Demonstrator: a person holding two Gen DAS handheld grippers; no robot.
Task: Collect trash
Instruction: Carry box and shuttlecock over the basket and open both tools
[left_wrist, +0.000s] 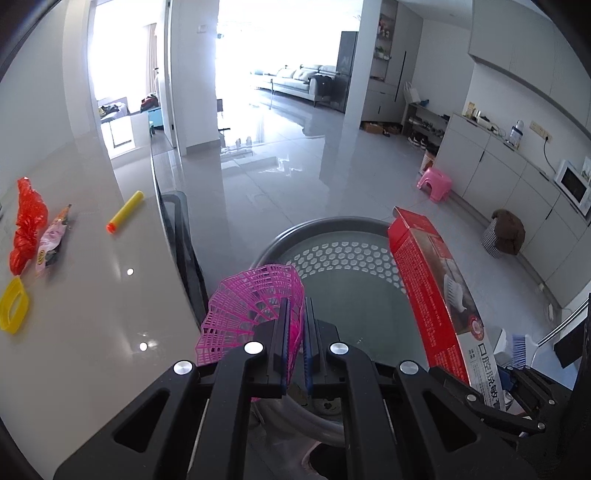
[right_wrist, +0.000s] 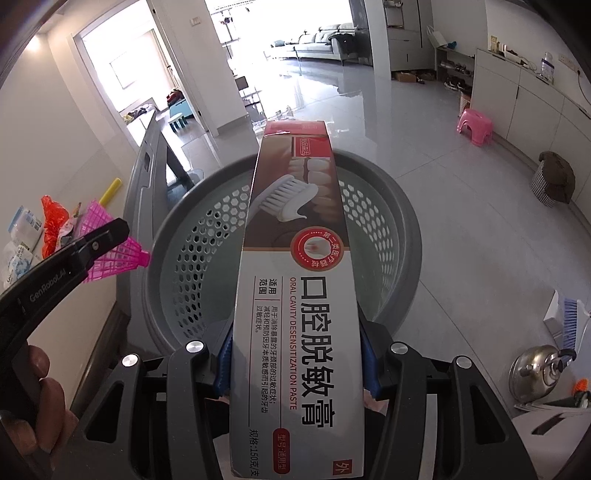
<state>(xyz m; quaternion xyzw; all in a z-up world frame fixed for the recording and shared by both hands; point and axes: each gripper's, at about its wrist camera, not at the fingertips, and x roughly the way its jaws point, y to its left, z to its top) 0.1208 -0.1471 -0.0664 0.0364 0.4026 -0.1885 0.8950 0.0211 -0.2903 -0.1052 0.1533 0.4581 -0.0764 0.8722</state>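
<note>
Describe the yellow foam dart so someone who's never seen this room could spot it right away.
Start at the glossy grey table left of the perforated bin. Near its far edge, beyond the crumpled red bag and pink wrapper, lies the yellow foam dart. It's the only straight cylinder there, with an orange tip.

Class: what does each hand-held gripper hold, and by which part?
Left hand-held gripper: pink shuttlecock, by its skirt. Right hand-held gripper: toothpaste box, by its long sides, near the lower end.

One pink shuttlecock (left_wrist: 251, 310); one toothpaste box (right_wrist: 295, 280); one perforated bin (right_wrist: 192, 236); one pink stool (left_wrist: 435, 183)
</note>
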